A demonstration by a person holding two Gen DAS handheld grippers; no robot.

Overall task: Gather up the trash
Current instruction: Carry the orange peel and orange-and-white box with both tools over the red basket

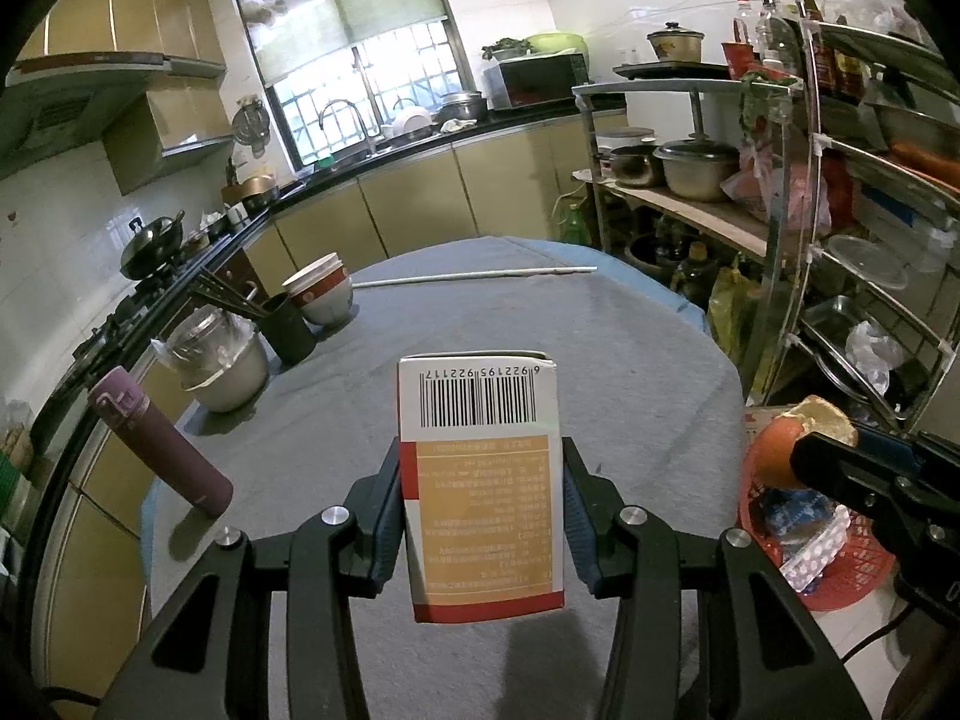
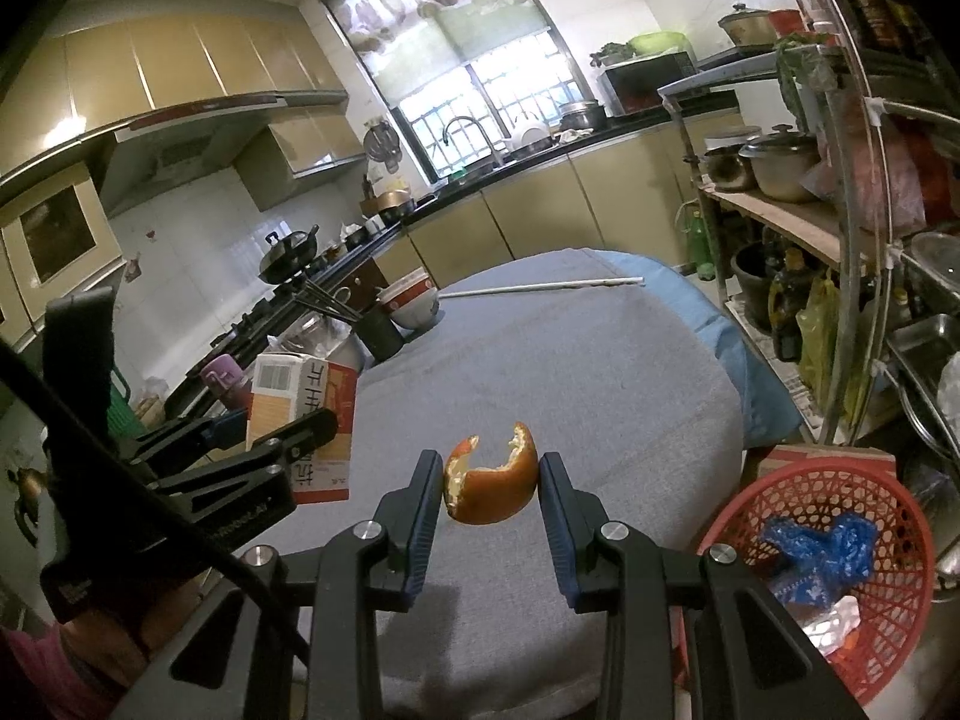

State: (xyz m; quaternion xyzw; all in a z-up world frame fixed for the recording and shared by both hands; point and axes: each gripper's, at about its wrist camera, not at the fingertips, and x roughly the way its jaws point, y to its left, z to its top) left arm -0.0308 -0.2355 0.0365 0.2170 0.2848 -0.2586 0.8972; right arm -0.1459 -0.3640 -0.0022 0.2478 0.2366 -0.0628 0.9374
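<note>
My left gripper (image 1: 483, 516) pinches a white, orange and red medicine box (image 1: 483, 480) by its sides, barcode end pointing away from me, held above the grey tablecloth (image 1: 540, 324). My right gripper (image 2: 489, 480) clamps a piece of orange peel (image 2: 491, 477) between its blue pads, also above the cloth. To the right, past the table's edge, a red mesh basket (image 2: 864, 486) sits lower down, with a crumpled blue bag (image 2: 822, 546) and other scraps inside. On the left side of the table stand a purple flask (image 1: 162, 441), a plastic-covered pot (image 1: 222, 360), a black chopstick holder (image 1: 288, 327) and stacked bowls (image 1: 321, 288); a white rod (image 1: 474, 277) lies across the far end. Beyond, beige cabinets under a black counter run to a sink below a barred window (image 1: 372, 84), and a metal rack (image 1: 840, 192) on the right holds pots and bottles.
</note>
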